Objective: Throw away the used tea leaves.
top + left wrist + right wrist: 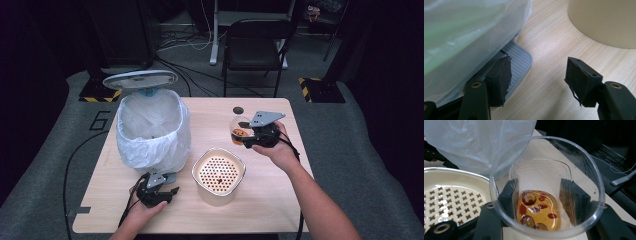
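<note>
Right tongs (541, 195) clamped round upright clear cup (544, 187); left tongs (539, 77) agape beside bin pedal (520, 60)

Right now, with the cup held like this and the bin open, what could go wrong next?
1. The right gripper squeezes a thin clear cup holding amber liquid with fruit pieces; more pressure could buckle it and spill on the table.
2. The cup is beside the strainer container, not above it; tipping early would miss.
3. The left gripper is open at the bin pedal; a slip could drop the lid.
</note>
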